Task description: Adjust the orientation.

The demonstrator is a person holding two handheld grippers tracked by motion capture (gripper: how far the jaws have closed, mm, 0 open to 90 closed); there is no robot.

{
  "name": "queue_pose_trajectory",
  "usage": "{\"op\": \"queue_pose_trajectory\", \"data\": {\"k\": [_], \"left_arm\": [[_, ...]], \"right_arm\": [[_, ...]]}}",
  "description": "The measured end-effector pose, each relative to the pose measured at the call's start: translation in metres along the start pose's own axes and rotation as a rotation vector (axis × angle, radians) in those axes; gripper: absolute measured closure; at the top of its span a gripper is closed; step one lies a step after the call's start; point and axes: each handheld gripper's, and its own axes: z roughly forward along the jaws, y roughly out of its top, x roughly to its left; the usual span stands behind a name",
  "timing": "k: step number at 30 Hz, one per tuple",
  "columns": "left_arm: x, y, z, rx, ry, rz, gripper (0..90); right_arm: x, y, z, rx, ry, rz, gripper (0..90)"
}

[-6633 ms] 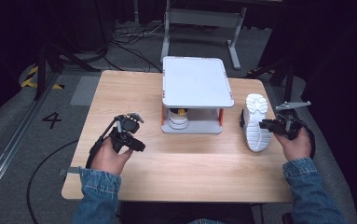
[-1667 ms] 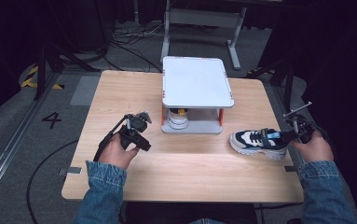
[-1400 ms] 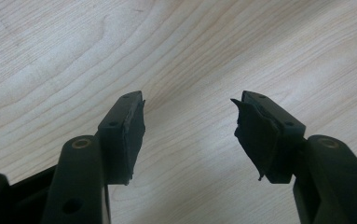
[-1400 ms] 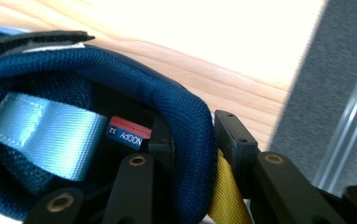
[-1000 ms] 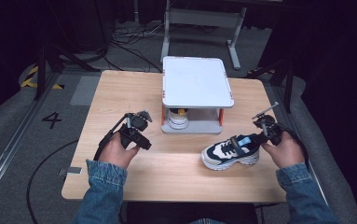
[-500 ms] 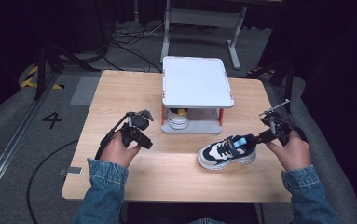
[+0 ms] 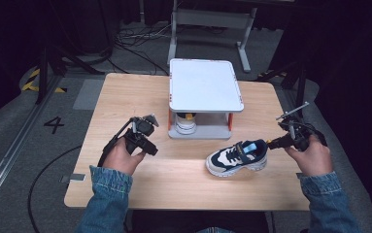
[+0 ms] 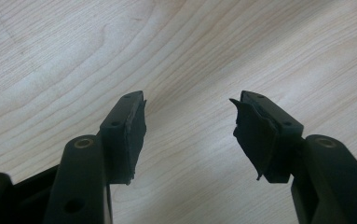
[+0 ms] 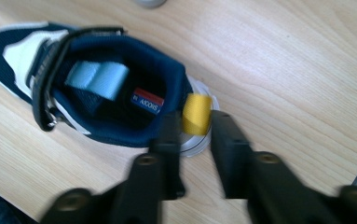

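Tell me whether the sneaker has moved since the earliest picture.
Yes. The sneaker lay sole-up right of the white stand; now it stands upright on the table in front of the stand's right corner, nearer the person.

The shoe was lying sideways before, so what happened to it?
The right tongs carried the shoe from the table's right edge toward the middle and stood it upright on its sole. Their jaws have just been closing, the yellow heel loop between them. The left tongs, open, and the white stand stayed put.
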Motion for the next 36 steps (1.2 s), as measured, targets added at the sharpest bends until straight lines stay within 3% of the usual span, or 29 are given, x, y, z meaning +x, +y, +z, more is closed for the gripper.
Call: {"op": "queue_pose_trajectory", "data": {"k": [3, 7, 11, 14, 19, 25, 30, 32, 33, 35, 36], "left_arm": [[0.0, -0.001, 0.0, 0.002, -0.002, -0.001, 42.9], [0.0, 0.002, 0.001, -0.003, -0.013, -0.004, 42.9], [-0.003, 0.009, 0.001, 0.003, -0.019, 0.017, 43.1], [-0.006, 0.014, 0.001, -0.002, -0.026, 0.034, 43.1], [-0.011, 0.022, 0.003, -0.002, -0.034, 0.053, 43.1], [-0.013, 0.024, 0.005, 0.003, -0.035, 0.062, 43.1], [-0.01, 0.019, 0.004, 0.001, -0.023, 0.051, 43.1], [-0.008, 0.016, 0.002, 0.004, -0.03, 0.037, 43.1], [-0.007, 0.014, 0.001, -0.001, -0.029, 0.036, 43.1], [-0.005, 0.01, 0.0, -0.003, -0.027, 0.023, 43.2], [-0.005, 0.009, 0.0, -0.007, -0.028, 0.01, 43.2]], "right_arm": [[0.005, 0.001, 0.003, 0.014, -0.012, -0.032, 88.0], [0.013, -0.003, -0.002, 0.029, -0.031, -0.058, 88.5], [0.022, -0.016, -0.011, 0.056, -0.018, -0.09, 88.4], [0.034, -0.028, -0.017, 0.084, 0.028, -0.141, 87.9], [0.063, -0.046, -0.02, 0.157, 0.137, -0.278, 87.3], [0.088, -0.046, -0.016, 0.179, 0.184, -0.364, 86.3], [0.103, -0.041, -0.013, 0.183, 0.234, -0.452, 76.8], [0.103, -0.039, -0.017, 0.162, 0.234, -0.443, 63.2], [0.101, -0.038, -0.021, 0.136, 0.204, -0.436, 58.4], [0.094, -0.035, -0.027, 0.089, 0.163, -0.409, 52.7], [0.092, -0.034, -0.027, 0.064, 0.167, -0.404, 50.2]]}}
